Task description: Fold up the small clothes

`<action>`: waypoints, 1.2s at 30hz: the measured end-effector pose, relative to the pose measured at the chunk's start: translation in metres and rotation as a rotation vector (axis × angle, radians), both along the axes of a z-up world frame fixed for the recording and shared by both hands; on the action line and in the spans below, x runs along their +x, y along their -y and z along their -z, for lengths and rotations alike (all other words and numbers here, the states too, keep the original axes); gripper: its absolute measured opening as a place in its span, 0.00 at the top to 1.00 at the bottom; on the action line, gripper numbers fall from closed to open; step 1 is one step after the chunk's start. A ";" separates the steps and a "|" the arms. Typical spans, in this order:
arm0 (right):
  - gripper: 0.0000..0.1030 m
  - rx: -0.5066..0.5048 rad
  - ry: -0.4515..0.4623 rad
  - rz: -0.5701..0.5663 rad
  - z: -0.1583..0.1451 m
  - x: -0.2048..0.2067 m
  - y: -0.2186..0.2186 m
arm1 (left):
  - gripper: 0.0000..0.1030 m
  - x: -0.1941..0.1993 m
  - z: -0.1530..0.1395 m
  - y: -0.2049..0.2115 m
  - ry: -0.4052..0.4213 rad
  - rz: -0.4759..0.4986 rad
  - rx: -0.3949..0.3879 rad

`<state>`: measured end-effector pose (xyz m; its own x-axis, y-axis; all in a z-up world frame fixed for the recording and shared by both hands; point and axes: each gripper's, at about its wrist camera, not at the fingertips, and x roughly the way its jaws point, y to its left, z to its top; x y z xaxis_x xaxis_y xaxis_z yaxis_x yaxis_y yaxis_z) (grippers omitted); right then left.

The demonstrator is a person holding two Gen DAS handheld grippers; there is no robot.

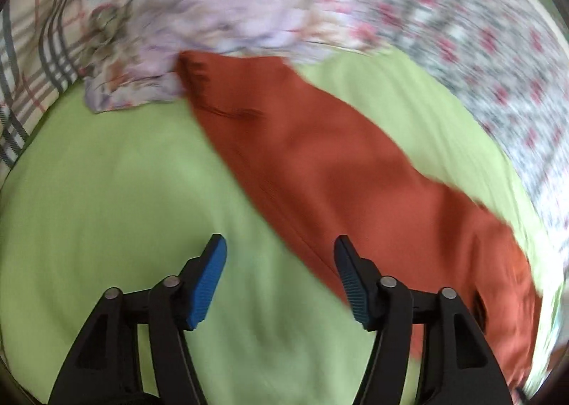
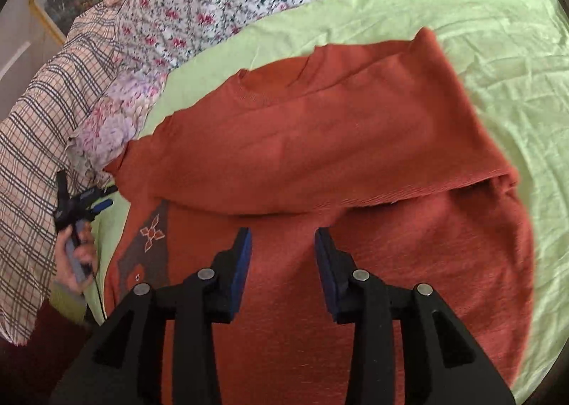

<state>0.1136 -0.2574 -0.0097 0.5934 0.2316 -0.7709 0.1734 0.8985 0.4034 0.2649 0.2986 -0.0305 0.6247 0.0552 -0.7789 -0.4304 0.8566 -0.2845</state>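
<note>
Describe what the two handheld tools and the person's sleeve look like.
Both tools, left tool and right tool, are black plastic with silver rivets and ribbed blue pads. A black cable trails from the left one's grey handle. The sleeve is dark red with a yellow-green cuff.

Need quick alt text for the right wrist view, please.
The open right tool hovers over a rust-orange sweater, partly folded over itself on a light green sheet. At far left, a hand holds the left tool.
</note>
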 end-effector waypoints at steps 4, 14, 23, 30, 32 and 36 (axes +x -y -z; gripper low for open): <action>0.63 0.003 -0.016 -0.009 0.002 0.003 -0.005 | 0.29 0.032 0.001 -0.032 0.042 -0.041 -0.062; 0.63 0.003 -0.018 -0.020 -0.003 0.003 -0.010 | 0.96 0.055 -0.017 -0.034 0.092 -0.019 0.038; 0.63 0.024 0.015 0.001 -0.011 -0.005 -0.004 | 0.96 0.006 -0.085 0.112 0.273 0.224 0.127; 0.63 0.040 0.043 0.036 -0.018 -0.020 0.011 | 0.96 -0.017 -0.097 0.260 0.327 0.499 0.132; 0.63 0.046 0.046 0.056 -0.018 -0.027 0.019 | 0.96 -0.015 -0.087 0.300 0.300 0.568 0.146; 0.63 0.056 0.042 0.100 -0.016 -0.039 0.034 | 0.96 -0.006 -0.055 0.359 0.220 0.669 0.171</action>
<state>0.0751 -0.2917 0.0062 0.6471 0.2114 -0.7326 0.2432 0.8534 0.4611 0.2588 -0.0605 0.0246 0.7085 -0.2839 -0.6461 0.2533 0.9568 -0.1427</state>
